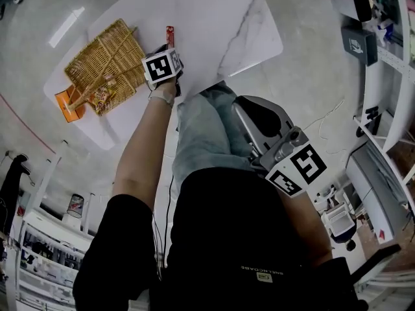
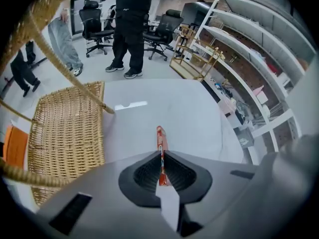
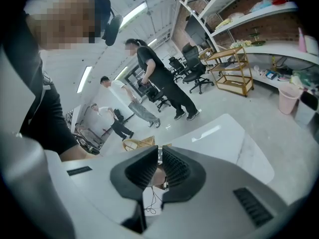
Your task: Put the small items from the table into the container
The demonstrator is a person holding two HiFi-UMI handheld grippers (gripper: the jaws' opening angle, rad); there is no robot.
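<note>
Nearest the body: right hand-held gripper (image 3: 159, 153) parked by the lap, well off the desk (image 1: 214, 18). Its jaws are all but together with nothing in them.

Next out: left hand-held gripper (image 2: 162, 158) points steeply down over the desk, jaws pinched narrow on a thin red stick packet (image 2: 160, 136). The packet's edge is caught between the pads and its far end pokes out past the tips. Can't tell if that end touches the desk.

Beyond, to the left: wicker basket (image 1: 107, 60), with its handle arching across the left gripper view.

Step in hand looks like carrying the stick to the basket. Keep the squeeze on, since a thin flat pack can pivot or slide out. Clear the rim, pass beside the handle rather than under it, and let go low inside.

Count:
- 1 red stick, gripped
- 1 basket
- 1 snack pack (image 1: 104, 97) already in the basket
- 1 orange item (image 1: 67, 104) at the basket's far edge, type unclear
- 2 grippers
</note>
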